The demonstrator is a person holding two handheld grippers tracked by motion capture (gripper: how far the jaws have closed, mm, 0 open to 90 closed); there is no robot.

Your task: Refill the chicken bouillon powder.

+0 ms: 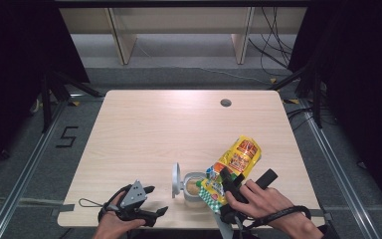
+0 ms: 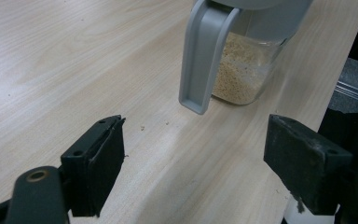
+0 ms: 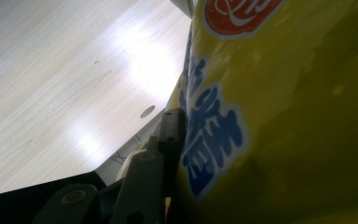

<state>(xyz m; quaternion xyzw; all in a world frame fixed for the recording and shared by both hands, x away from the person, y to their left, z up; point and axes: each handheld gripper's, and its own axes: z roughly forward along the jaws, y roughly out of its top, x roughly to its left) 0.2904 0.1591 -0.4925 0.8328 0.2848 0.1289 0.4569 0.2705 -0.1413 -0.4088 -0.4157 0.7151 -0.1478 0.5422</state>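
Note:
A yellow printed bag (image 1: 235,164) hangs tilted over a clear jar (image 1: 194,186) that stands near the table's front edge, its open end down at the jar's mouth. My right gripper (image 1: 229,191) is shut on the bag's lower part; in the right gripper view the yellow bag (image 3: 279,112) presses against the black left finger (image 3: 170,135). The jar (image 2: 247,70) holds pale grains, and its grey hinged lid (image 1: 176,179) stands open at its left. My left gripper (image 1: 151,201) rests on the table to the jar's left, open, with the lid's grey flap (image 2: 203,60) ahead of its jaws.
The wooden table (image 1: 149,129) has a round cable hole (image 1: 225,103) at the back right. A few crumbs (image 2: 142,127) lie on the wood before the jar. Shelving legs and cables stand on the floor beyond the far edge.

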